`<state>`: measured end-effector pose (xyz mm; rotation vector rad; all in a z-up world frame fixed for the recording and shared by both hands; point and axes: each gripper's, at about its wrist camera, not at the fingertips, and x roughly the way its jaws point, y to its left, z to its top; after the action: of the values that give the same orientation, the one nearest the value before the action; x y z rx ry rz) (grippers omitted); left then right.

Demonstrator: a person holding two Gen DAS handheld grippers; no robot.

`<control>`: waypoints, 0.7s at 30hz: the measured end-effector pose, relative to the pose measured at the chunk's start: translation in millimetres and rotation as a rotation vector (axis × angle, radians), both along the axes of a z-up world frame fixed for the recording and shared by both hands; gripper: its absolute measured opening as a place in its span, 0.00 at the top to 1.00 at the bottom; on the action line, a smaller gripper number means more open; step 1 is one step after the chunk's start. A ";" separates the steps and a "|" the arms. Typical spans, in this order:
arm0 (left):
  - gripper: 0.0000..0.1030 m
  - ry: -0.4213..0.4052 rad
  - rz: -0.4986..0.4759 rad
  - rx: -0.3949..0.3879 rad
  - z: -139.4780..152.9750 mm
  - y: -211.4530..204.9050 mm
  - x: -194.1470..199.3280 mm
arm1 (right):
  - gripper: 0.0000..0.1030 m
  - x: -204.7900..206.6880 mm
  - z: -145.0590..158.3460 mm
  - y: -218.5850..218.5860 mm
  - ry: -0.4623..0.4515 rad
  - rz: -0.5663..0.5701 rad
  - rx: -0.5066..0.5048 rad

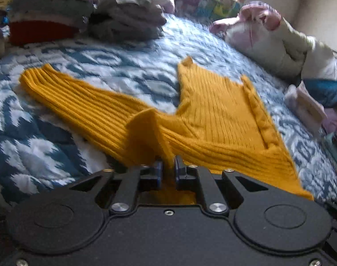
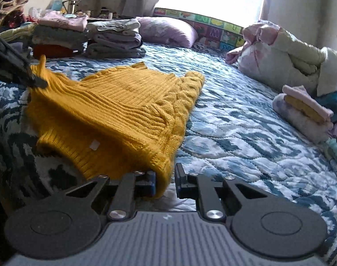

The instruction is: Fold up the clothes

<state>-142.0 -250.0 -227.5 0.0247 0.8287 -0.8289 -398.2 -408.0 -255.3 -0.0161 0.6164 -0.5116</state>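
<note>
My left gripper (image 1: 168,166) pinches a raised fold of the mustard knit sweater (image 1: 217,110), which lies ahead on the bed (image 1: 46,133). My right gripper (image 2: 166,177) is parted, collar edge between its jaws. I'd close it, then lift both evenly.

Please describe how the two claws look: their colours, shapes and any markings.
The left claw has black link arms, silver screws, two round black discs and blue pads. The right claw is built the same, but its body is a ribbed grey plate with a small white mark. No cables or sleeves show.
</note>
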 end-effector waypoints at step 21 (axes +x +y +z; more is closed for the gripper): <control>0.61 -0.174 -0.263 0.018 4.4 -79.3 -43.6 | 0.78 -18.5 -5.0 12.7 0.036 0.116 -0.128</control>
<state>-185.6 -329.3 -223.1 0.2223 0.6765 -1.0509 -416.7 -395.2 -260.3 -0.1813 0.6133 -0.4380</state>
